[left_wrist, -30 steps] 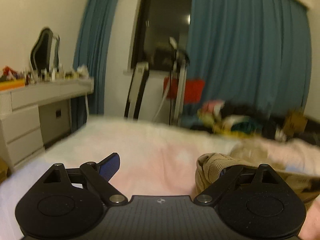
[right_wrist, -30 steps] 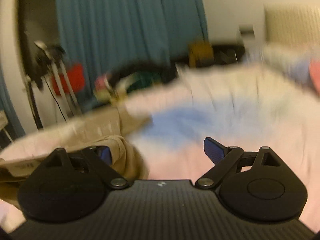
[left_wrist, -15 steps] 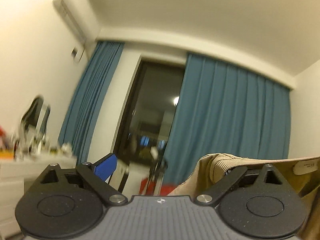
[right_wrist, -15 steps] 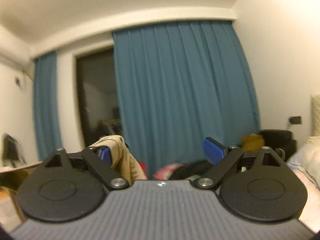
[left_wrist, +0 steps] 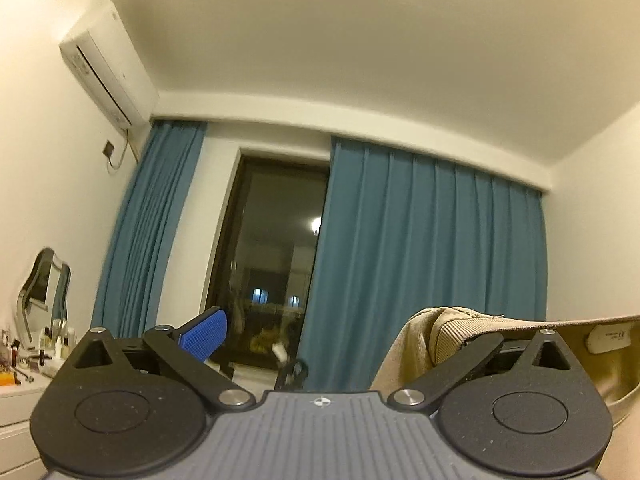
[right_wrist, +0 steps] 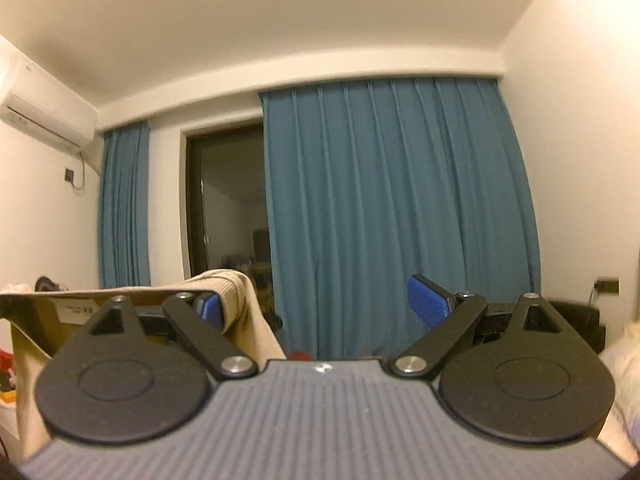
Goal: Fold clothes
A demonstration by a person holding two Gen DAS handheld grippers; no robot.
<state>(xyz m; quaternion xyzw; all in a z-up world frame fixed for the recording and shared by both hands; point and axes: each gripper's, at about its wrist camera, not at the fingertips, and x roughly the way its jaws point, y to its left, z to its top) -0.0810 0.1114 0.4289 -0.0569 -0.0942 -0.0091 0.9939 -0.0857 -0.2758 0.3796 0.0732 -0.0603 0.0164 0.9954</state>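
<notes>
Two grippers, one tan garment lifted between them.

Left gripper [left_wrist: 332, 332] and right gripper [right_wrist: 326, 304] both show fingers spread wide; the tan corduroy garment [left_wrist: 448, 332] drapes over each inner finger, hooked rather than clamped. Its waistband spans the lower right of the left view and the lower left of the right view. For a clean fold, keep both hooks level and taut. Count: one garment, one white label [left_wrist: 612, 335], two blue curtains [right_wrist: 396, 208].

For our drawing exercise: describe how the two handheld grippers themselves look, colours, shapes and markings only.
Both the left gripper and right gripper match: ribbed grey body with a small round crosshair mark, two round black discs, black link arms with silver rivets, and textured blue finger pads. No cables or sleeves show.
</notes>
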